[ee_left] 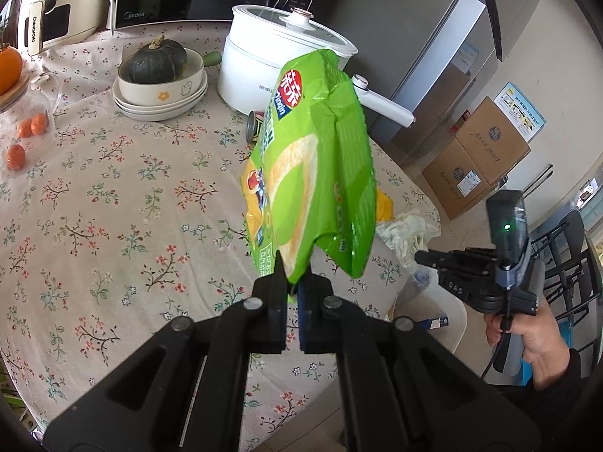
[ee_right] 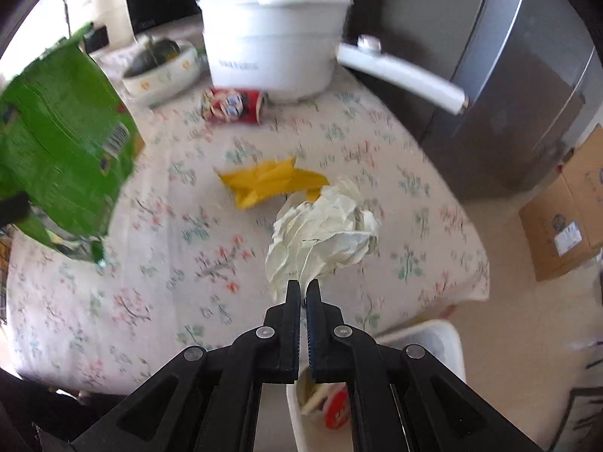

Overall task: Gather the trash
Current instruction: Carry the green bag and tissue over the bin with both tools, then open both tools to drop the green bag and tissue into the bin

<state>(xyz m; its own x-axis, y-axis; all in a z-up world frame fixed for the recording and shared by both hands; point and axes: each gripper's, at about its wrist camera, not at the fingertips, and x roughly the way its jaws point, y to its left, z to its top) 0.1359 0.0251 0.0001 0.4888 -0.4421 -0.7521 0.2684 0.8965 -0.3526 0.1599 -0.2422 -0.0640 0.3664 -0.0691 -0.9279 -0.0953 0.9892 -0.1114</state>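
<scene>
Above the counter, left gripper clamps the bag by its edge; right gripper pinches tissue, bin waiting at five o'clock.

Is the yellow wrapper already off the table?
No, the yellow wrapper lies on the floral tablecloth, beyond the crumpled paper.

The chip bag hangs above the table, pinched at its near end by the left gripper. The crumpled tissue is held off the table by the right gripper, with the wrapper lying just beyond it. Farther back a can lies on its side before the electric pot; left of the pot a pumpkin sits in a bowl. A bin stands below the table's near right edge
</scene>
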